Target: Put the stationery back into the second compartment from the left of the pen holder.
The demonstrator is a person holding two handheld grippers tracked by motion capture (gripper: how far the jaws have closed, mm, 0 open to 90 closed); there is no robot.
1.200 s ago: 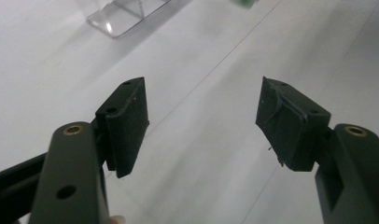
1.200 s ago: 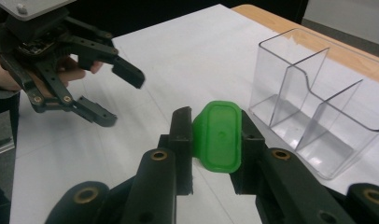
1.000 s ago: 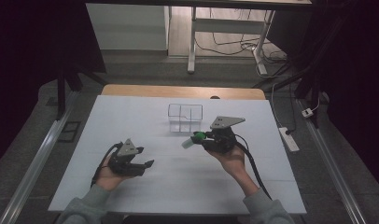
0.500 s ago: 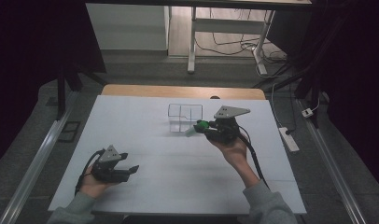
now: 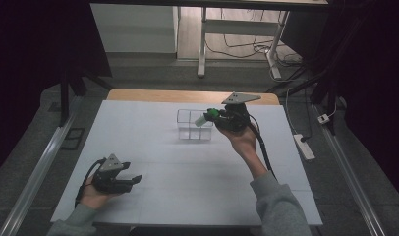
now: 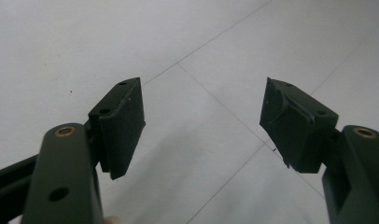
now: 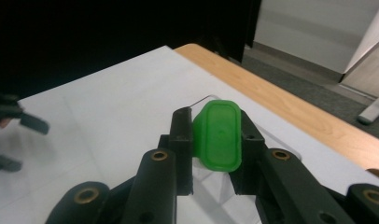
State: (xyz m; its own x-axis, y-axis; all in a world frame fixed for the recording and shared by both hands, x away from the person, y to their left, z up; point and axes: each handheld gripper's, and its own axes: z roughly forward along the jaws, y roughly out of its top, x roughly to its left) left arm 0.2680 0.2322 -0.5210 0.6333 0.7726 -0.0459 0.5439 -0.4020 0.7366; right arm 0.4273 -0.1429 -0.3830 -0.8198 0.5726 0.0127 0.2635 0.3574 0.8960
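A small thing with a green end (image 7: pixel 220 137) and a whitish tip (image 5: pixel 200 119) sits between the jaws of my right gripper (image 7: pixel 214 122), which is shut on it. In the high view that right gripper (image 5: pixel 214 116) hangs raised at the right edge of a clear divided box (image 5: pixel 182 124) at the back middle of the table. My left gripper (image 5: pixel 132 181) rests low near the front left, held in a hand. In the left gripper view the left gripper (image 6: pixel 201 109) stands open over bare white table with nothing between its pads.
A white sheet (image 5: pixel 197 196) covers the table, with a wooden strip (image 5: pixel 138 94) showing along its far edge. The right gripper's cable (image 5: pixel 262 147) trails along the forearm. A power strip (image 5: pixel 304 146) lies on the floor to the right.
My right gripper has risen and moved away toward the clear box with the green thing still in it. My left gripper has drawn back toward the front left corner.
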